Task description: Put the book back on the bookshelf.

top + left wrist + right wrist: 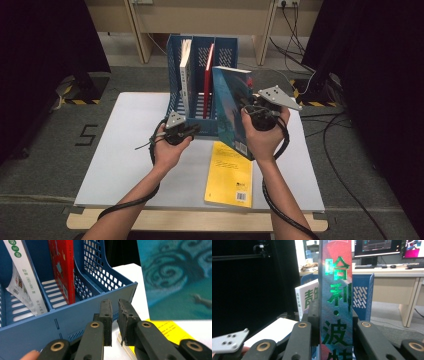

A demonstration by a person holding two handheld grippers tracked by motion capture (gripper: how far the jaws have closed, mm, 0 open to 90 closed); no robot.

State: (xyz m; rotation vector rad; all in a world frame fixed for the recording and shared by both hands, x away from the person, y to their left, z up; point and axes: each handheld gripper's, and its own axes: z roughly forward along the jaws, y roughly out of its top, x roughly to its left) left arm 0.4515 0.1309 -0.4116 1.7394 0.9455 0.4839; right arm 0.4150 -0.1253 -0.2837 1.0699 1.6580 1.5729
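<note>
White tabletop (pixel 125 150), blue plastic file rack (pixel 200 75) at the back: right gripper (pixel 256 116) clamps the upright teal-covered book (pixel 231 110); left gripper (pixel 192 131), jaws narrow and empty, sits at the rack's front wall.

1. The rightmost compartment of the blue file rack (pixel 200 85) is left free; the other two are each taken up by one upright book, the white book (pixel 185 75) and the red book (pixel 208 80).
2. The way to that free compartment from the right is blocked by the teal book (pixel 230 110), held upright in the right tongs (pixel 252 114) just beside the rack.
3. The counter (pixel 125 150) left of the rack is left bare.
4. The near right of the counter is covered by the flat yellow book (pixel 230 175).
5. The rack's low front wall stands just ahead of the left tongs (pixel 115 315).
</note>
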